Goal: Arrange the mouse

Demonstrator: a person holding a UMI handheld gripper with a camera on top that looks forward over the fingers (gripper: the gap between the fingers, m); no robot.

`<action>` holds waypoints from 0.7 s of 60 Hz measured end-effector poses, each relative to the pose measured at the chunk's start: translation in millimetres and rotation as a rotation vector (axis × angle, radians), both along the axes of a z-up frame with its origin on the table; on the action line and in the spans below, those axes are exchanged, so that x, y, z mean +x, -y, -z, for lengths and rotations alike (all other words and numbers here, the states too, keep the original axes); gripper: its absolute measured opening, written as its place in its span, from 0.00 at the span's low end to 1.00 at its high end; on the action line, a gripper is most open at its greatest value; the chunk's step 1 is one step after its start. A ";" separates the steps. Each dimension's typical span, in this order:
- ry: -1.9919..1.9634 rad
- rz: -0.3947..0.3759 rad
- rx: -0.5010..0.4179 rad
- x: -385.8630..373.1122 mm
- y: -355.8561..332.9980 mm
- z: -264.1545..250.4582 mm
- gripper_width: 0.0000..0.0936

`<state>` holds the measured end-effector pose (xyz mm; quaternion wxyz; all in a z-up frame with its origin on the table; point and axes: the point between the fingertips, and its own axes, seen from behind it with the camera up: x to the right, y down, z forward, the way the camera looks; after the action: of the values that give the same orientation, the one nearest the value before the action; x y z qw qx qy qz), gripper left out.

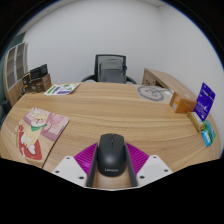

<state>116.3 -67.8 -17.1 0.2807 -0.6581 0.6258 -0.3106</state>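
Observation:
A black Lenovo mouse (111,158) sits between my two fingers, its front pointing away over the wooden table (110,110). My gripper (111,166) is shut on the mouse. The magenta pads (87,158) press on its left and right sides. I cannot tell whether the mouse rests on the table or is lifted off it.
A mouse mat with a cartoon picture (40,132) lies on the table to the left. A black office chair (109,68) stands beyond the far edge. A cardboard box (183,100), a blue-purple box (205,100) and a round grey object (152,92) are at the right. Papers (60,89) lie at the far left.

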 end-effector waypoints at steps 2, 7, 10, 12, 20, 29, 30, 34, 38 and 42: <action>0.003 0.005 0.004 0.0 -0.5 0.3 0.53; -0.001 0.013 0.000 -0.9 0.3 -0.1 0.48; -0.002 0.022 0.005 0.3 1.0 -0.3 0.45; -0.005 0.030 0.014 -0.1 0.7 0.2 0.42; -0.027 0.038 0.006 -3.1 2.3 -6.4 0.32; 0.034 0.030 -0.009 0.4 -4.9 -68.9 0.32; 0.039 0.030 -0.008 1.3 -7.2 -78.0 0.32; 0.088 0.011 0.003 8.1 -25.2 -118.0 0.32; 0.131 -0.023 0.024 14.9 -51.5 -153.9 0.32; 0.146 -0.075 0.037 19.6 -84.7 -178.5 0.32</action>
<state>135.9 16.9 161.4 0.3490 -0.6516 0.5840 -0.3355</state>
